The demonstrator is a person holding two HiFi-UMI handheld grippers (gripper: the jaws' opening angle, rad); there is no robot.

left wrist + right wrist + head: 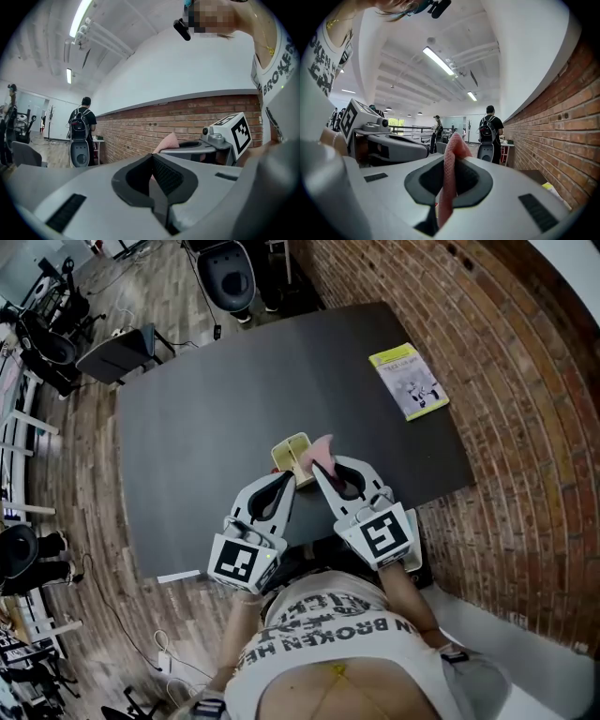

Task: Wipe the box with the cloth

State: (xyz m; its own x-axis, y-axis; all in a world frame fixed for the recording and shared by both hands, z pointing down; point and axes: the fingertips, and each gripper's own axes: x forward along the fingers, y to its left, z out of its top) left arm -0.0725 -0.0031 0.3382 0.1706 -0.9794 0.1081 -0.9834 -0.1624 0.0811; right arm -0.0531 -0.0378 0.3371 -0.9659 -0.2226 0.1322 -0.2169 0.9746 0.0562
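- Judging by the layout, wiping is at its start: the cloth [324,448] sits just beside the box [292,455], and contact cannot be confirmed.
- Right gripper [449,161]: jaws pinched on the pink cloth, with a fold standing up between them.
- Left gripper [151,164]: jaws pressed together, holding nothing, near the box.
- Box location: yellow, lying on the dark table [206,418], near the person's edge.
- Remaining: lay the cloth on the box and rub its surfaces.
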